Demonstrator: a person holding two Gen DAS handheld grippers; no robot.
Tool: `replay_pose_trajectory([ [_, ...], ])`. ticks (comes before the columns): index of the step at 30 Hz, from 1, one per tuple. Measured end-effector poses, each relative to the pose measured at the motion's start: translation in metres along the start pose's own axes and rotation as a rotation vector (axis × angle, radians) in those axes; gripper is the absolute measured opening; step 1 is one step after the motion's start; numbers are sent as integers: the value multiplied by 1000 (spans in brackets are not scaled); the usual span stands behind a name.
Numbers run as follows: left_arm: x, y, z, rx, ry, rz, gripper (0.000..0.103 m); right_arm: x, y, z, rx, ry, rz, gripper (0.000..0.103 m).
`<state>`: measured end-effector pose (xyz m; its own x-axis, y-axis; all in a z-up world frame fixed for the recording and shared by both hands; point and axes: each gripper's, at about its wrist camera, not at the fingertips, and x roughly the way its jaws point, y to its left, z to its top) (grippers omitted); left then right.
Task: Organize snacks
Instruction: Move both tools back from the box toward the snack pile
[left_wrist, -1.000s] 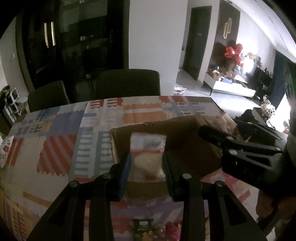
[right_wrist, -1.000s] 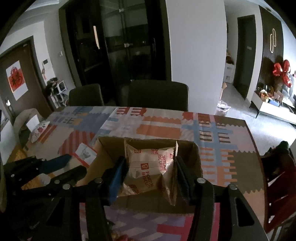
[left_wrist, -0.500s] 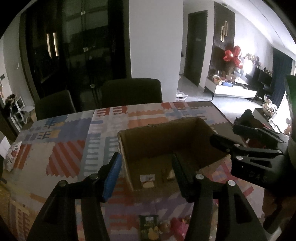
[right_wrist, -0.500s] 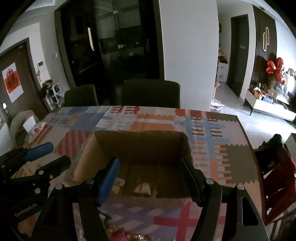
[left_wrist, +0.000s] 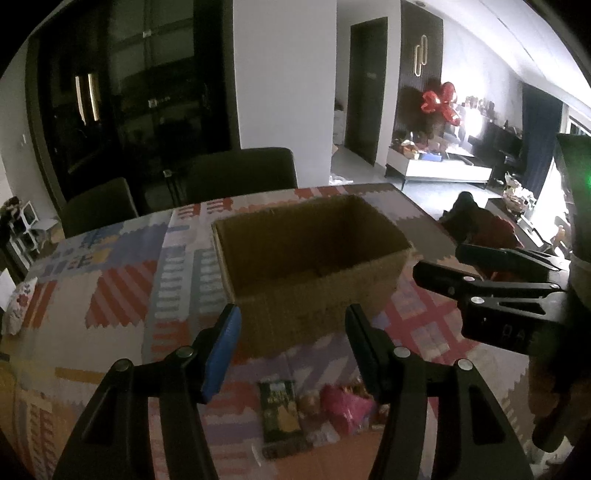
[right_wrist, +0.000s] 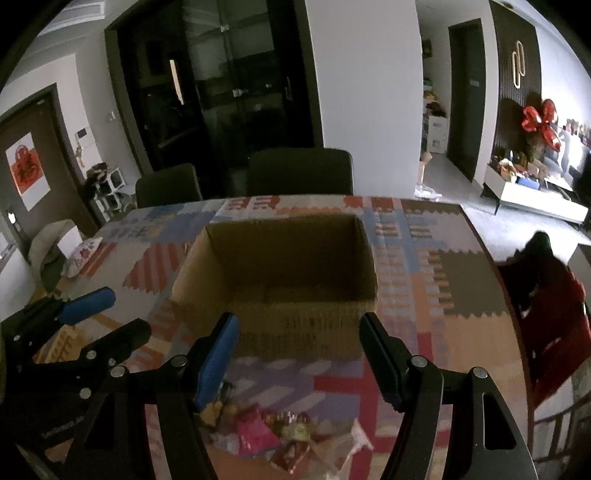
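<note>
An open cardboard box (left_wrist: 314, 254) (right_wrist: 273, 277) stands mid-table on a patchwork cloth. My left gripper (left_wrist: 291, 325) is open and empty, held above the table just in front of the box. My right gripper (right_wrist: 297, 332) is open and empty too, also short of the box's near wall. Loose snacks lie on the cloth below both grippers: a dark green packet (left_wrist: 277, 411), a pink packet (left_wrist: 343, 406) (right_wrist: 255, 432) and other small wrappers (right_wrist: 295, 432). Each gripper shows in the other's view: the right one (left_wrist: 443, 266), the left one (right_wrist: 107, 317).
Two dark chairs (right_wrist: 299, 171) stand at the table's far side. A small cushion (right_wrist: 79, 253) lies at the table's left edge. A red-draped chair (right_wrist: 546, 317) is close to the table's right edge.
Both grippers held snack packets over the box a second ago, opened and dropped them in, then pulled back toward me. Both are empty now.
</note>
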<state>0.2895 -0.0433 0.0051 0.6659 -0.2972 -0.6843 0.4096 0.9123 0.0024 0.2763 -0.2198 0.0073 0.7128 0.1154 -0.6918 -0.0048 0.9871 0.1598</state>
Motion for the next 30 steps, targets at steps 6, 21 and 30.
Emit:
replay_pose_trajectory([
  [6, -4, -9, -33, 15, 28, 4, 58, -3, 0, -39, 13, 48, -24, 69],
  [21, 34, -23, -87, -38, 203, -126, 58, 19, -27, -125, 191, 245, -72, 69],
  [30, 69, -29, -103, -56, 307, -201, 57, 38, -39, -161, 333, 347, -66, 68],
])
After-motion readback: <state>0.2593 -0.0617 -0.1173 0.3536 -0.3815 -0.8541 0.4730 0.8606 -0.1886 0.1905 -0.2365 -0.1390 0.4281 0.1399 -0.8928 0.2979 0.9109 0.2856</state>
